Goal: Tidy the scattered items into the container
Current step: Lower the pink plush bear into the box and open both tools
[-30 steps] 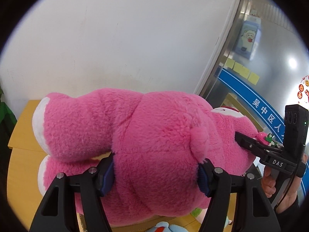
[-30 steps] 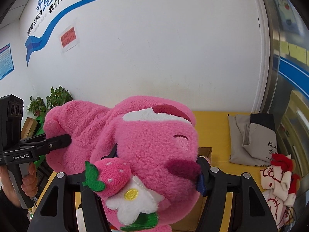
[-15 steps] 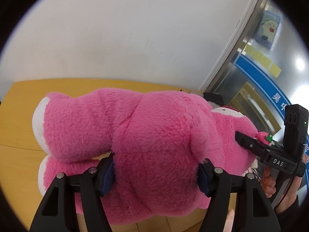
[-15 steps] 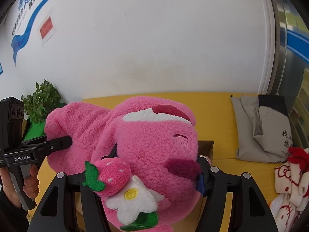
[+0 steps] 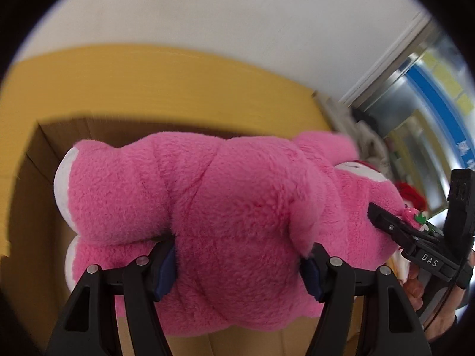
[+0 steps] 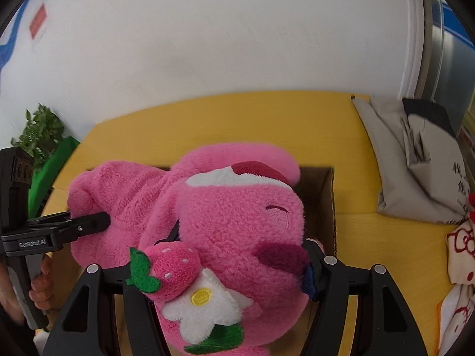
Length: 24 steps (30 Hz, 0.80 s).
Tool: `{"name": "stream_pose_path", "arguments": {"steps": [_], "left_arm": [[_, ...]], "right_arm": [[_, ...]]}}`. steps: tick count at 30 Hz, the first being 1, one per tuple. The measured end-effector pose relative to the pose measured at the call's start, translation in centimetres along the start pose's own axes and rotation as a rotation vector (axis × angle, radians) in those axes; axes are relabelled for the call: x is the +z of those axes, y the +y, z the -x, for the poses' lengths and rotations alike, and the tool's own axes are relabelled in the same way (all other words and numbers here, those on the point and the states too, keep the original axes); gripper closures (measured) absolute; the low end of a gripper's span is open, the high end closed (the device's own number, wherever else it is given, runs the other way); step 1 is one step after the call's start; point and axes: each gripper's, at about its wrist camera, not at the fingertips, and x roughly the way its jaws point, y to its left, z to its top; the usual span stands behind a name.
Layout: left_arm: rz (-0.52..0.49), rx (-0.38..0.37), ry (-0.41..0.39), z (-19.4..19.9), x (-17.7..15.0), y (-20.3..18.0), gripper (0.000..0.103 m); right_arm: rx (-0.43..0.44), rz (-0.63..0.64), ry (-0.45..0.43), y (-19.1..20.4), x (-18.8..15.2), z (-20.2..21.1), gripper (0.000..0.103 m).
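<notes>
Pink plush bear (image 5: 237,219), one, fluffy with white soles and a strawberry (image 6: 173,262), is hanging over one cardboard box (image 5: 38,160), both grippers (image 5: 240,267) (image 6: 237,264) squeezing it.

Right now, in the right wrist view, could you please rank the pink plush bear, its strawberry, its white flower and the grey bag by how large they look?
1. Bear, by far the largest.
2. Grey bag, though it lies farther back, so it looks smaller than it is.
3. White flower and strawberry: alike, too close to rank.

Pink plush bear (image 5: 237,222) lowered from above table into cardboard box (image 5: 38,178).
</notes>
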Motion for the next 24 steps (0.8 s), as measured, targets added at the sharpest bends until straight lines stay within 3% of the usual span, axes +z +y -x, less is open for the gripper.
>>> {"name": "stream_pose_path", "arguments": {"steps": [1, 3, 12, 15, 17, 20, 24], "left_arm": [[-0.012, 0.023, -0.019, -0.7, -0.4, -0.2, 0.034], [-0.011, 0.046, -0.057, -0.6, -0.4, -0.4, 0.032], [-0.076, 0.071, -0.046, 2.7, 0.3, -0.2, 0.029], [-0.154, 0.142, -0.102, 6.7, 0.2, -0.6, 0.031], [-0.181, 0.143, -0.155, 10.6, -0.4, -0.8, 0.031], [-0.2, 0.132, -0.26, 17.5, -3.0, -0.6, 0.029], [-0.175, 0.208, -0.402, 24.2, -7.4, -0.5, 0.024]], "right_arm": [[-0.022, -0.009, 0.028, -0.4, -0.7, -1.4, 0.032], [-0.031, -0.052, 0.003, -1.3, -1.8, -2.3, 0.031], [0.006, -0.092, -0.021, -2.9, -2.6, -1.7, 0.019], [0.002, -0.087, -0.038, -2.4, -2.5, -0.1, 0.01], [-0.048, -0.065, -0.072, -2.0, -2.5, 1.9, 0.003], [-0.043, -0.008, -0.138, -0.5, -3.2, 6.5, 0.0], [0.004, 0.078, -0.203, 2.4, -5.3, 12.6, 0.0]]}}
